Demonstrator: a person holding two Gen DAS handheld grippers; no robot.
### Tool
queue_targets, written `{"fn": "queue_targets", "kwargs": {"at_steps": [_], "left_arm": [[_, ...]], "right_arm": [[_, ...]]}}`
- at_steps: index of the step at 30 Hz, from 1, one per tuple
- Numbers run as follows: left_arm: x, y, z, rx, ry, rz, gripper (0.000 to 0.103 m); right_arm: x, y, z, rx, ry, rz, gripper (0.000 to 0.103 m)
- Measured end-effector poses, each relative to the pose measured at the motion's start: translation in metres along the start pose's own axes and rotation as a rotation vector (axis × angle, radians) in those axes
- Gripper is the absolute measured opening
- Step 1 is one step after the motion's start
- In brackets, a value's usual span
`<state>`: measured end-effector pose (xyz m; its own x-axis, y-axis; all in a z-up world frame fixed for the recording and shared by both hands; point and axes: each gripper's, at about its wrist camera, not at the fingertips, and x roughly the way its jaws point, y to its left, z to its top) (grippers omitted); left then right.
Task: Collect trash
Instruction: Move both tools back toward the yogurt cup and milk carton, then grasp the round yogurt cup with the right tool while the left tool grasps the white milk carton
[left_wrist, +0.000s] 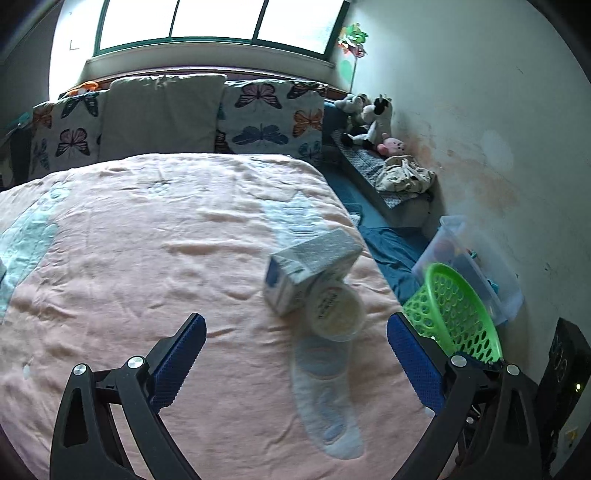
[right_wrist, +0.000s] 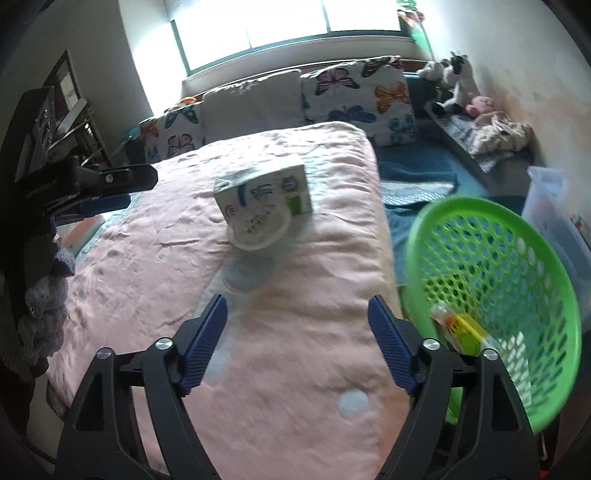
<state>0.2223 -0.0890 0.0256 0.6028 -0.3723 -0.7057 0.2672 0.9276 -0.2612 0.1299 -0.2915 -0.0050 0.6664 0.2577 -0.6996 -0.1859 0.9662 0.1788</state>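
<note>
On the pink bedspread (right_wrist: 295, 369) sat the trash, just off the bed's right edge: one milk carton (right_wrist: 264, 192) lying on its side and one round plastic tub (right_wrist: 260, 227) tipped against it. From the right wrist view, the carton's long axis ran roughly across the bed, its printed face turned toward the camera. The tub's lid end faced the camera too, touching the carton's lower front. From the left wrist view, the carton (left_wrist: 306, 269) angled up to the right, with the tub (left_wrist: 334, 312) leaning at its near corner.

One green basket (right_wrist: 491, 280) stood just beside the bed, tilted, its mouth open to the right camera. Inside lay a yellow-and-clear wrapper (right_wrist: 461, 328) plus something pale lower down, too blurred to name. In the left view the basket (left_wrist: 461, 314) showed only its mesh wall.

Both tools were spread wide and empty. The right gripper (right_wrist: 297, 332) hovered short of the tub; the left gripper (left_wrist: 295, 347) hovered over the bedspread (left_wrist: 147, 258), near the same pair.
</note>
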Motion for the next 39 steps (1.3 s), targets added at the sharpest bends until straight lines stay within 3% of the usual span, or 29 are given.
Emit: {"fn": "queue_targets", "kwargs": {"at_steps": [13,22,24,28,29,39], "left_arm": [[-0.005,0.042,0.001,-0.053,-0.003,0.034,0.095],[0.004,0.059,-0.001,-0.056,0.011,0.049,0.095],[0.006,0.062,-0.001,-0.057,0.015,0.051,0.095],[0.012,0.062,-0.001,-0.047,0.021,0.06,0.095],[0.014,0.061,-0.001,-0.043,0.022,0.058,0.095],[0.034,0.035,0.005,0.069,0.013,0.07,0.095]], "right_arm": [[0.065,0.028,0.04,-0.117,0.059,0.019,0.085],[0.11,0.034,0.05,-0.14,0.121,-0.024,0.084],[0.116,0.034,0.05,-0.138,0.131,-0.025,0.079],[0.12,0.033,0.049,-0.133,0.136,-0.031,0.071],[0.119,0.032,0.048,-0.132,0.136,-0.024,0.064],[0.088,0.02,0.038,-0.104,0.109,-0.008,0.063]]}}
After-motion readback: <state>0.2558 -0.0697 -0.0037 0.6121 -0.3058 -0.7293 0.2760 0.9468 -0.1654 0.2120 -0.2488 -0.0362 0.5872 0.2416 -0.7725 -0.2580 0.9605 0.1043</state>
